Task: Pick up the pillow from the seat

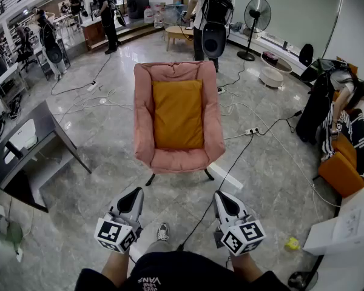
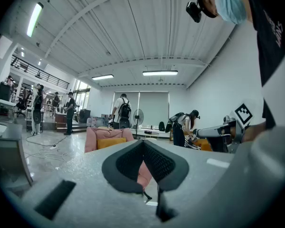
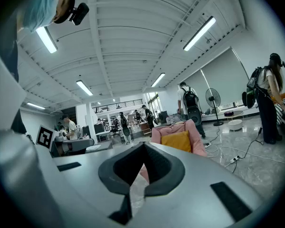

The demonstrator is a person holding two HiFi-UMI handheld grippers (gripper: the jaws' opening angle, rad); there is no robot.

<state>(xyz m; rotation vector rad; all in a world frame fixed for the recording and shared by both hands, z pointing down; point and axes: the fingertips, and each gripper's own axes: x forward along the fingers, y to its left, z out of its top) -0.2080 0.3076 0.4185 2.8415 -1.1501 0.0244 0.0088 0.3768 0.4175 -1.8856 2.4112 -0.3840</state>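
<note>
Head view shows the orange pillow (image 1: pixel 178 114) lying on the pink seat (image 1: pixel 144 123), well ahead of my left gripper (image 1: pixel 135 196) and right gripper (image 1: pixel 222 197), both empty with fingers pressed together, so the pickup is not yet begun.

We saw a bright, evenly lit hall. Long ceiling lights (image 3: pixel 200 33) glowed overhead in both gripper views, and the polished floor (image 1: pixel 103 180) gave back pale glare toward the far end. Under the chair (image 1: pixel 177 160) lay only a soft, short shadow. All views bent strongly at their edges, with dark corners. The left gripper (image 2: pixel 143 148) and right gripper (image 3: pixel 142 151) looked blurred, too near the lens.
</note>
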